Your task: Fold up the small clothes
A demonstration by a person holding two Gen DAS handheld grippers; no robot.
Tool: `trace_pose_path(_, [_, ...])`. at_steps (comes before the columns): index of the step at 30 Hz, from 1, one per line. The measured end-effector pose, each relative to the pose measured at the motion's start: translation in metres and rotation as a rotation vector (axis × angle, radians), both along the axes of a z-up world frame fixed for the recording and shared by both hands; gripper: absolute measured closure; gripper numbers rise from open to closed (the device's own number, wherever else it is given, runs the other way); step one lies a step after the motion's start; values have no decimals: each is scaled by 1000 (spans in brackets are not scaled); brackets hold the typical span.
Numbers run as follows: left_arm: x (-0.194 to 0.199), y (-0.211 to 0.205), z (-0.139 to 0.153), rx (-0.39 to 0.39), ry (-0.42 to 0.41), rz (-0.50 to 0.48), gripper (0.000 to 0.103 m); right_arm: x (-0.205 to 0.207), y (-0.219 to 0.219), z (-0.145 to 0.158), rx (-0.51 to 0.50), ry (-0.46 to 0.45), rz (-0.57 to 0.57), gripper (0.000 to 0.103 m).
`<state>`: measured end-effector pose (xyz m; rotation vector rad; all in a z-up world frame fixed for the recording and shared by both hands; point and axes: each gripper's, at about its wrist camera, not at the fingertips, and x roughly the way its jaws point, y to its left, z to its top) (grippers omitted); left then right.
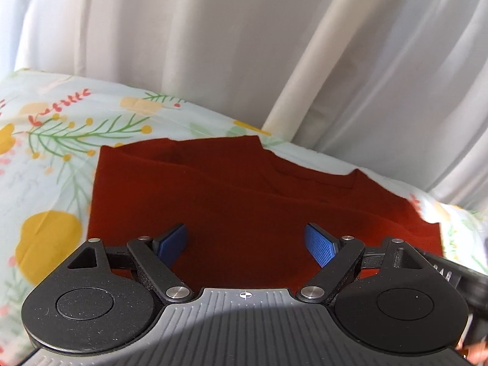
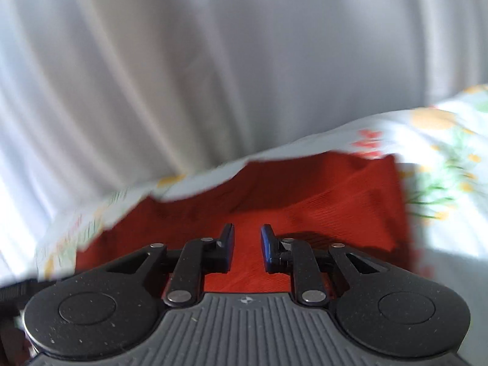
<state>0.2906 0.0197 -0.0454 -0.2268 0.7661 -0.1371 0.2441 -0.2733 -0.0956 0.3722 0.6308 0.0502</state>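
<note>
A rust-red garment (image 1: 238, 195) lies flat and partly folded on a floral bedsheet (image 1: 58, 140). My left gripper (image 1: 245, 244) hovers over the garment's near part, jaws wide open and empty, blue pads (image 1: 320, 244) showing. In the right wrist view the same red garment (image 2: 320, 201) lies under my right gripper (image 2: 247, 244), whose jaws stand a narrow gap apart with nothing between them. That view is blurred by motion.
A white curtain (image 1: 213, 45) hangs right behind the bed's far edge; it also fills the top of the right wrist view (image 2: 183, 76). The floral sheet (image 2: 442, 158) spreads to both sides of the garment. The other gripper's body (image 1: 457, 274) shows at the lower right.
</note>
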Motion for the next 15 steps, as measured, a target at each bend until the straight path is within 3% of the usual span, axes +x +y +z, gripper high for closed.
trace_pose_path(2, [10, -4, -9, 35, 25, 0, 14, 13, 22, -12, -115, 8, 54, 85])
trace_pose_path(4, [15, -7, -11, 103, -5, 6, 14, 18, 32, -19, -240, -17, 70, 88])
trace_pose_path(6, [20, -10, -15, 168, -7, -4, 13, 23, 28, -22, -380, -26, 32, 88])
trace_pose_path(7, [20, -11, -17, 192, -13, -13, 11, 25, 18, -23, -392, -28, 0, 89])
trace_pose_path(10, [18, -15, -20, 231, -23, -41, 6, 27, -3, -20, -421, -22, -65, 94])
trace_pose_path(12, [16, -15, -21, 237, -31, -46, 6, 25, -11, -16, -415, 13, -126, 89])
trace_pose_path(15, [17, -16, -22, 236, -28, -50, 6, 3, -28, -2, -176, 51, -149, 85])
